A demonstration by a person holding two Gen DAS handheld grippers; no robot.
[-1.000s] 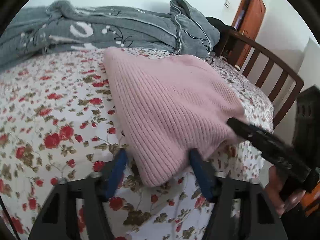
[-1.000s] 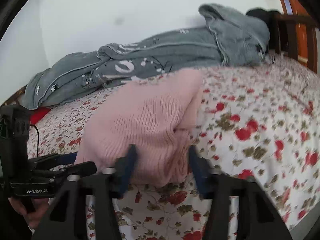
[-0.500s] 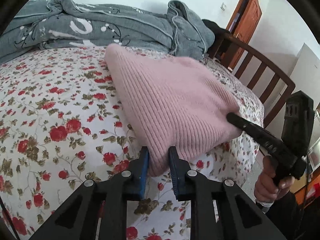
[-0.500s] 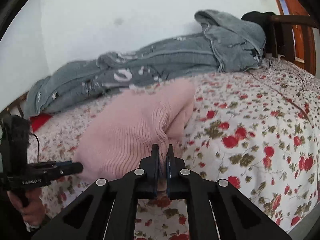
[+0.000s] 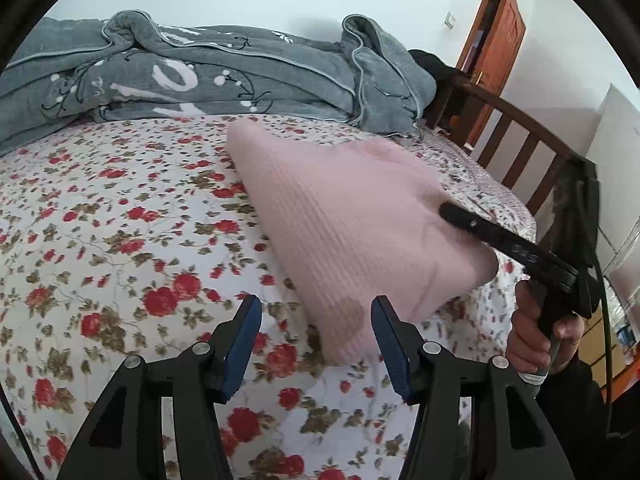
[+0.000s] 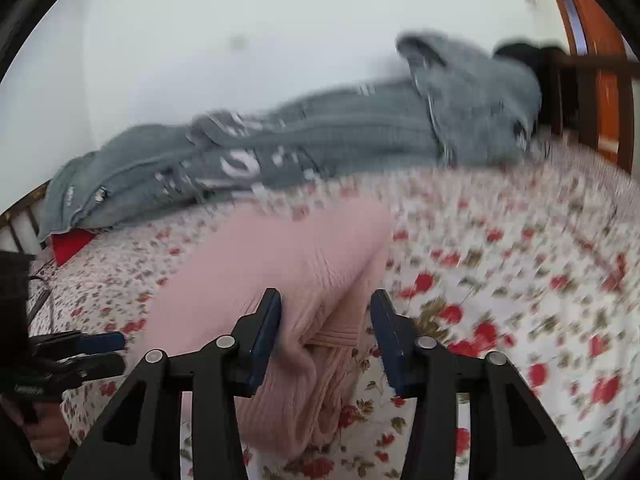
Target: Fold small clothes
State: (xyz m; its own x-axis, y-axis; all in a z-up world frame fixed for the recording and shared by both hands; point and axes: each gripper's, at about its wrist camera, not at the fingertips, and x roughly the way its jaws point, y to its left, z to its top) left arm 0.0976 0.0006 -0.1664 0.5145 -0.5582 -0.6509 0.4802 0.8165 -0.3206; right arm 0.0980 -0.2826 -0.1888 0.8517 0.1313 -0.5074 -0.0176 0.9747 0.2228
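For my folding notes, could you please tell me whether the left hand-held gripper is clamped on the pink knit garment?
No, the left hand-held gripper has just opened, its blue pads apart beside the pink knit garment.

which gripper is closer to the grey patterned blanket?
Neither clearly. Left gripper and right gripper both sit at the near edge of the pink ribbed knit garment, across the bed from the grey patterned blanket.

The pink garment (image 5: pixel 352 236) is a ribbed knit, soft and matt. The floral bedsheet (image 5: pixel 100 232) under it is thin printed cloth. The grey blanket (image 5: pixel 208 76) at the far side looks fleecy. At the right, the footboard (image 5: pixel 520 144) and door (image 5: pixel 496 36) are varnished, slightly glossy wood.
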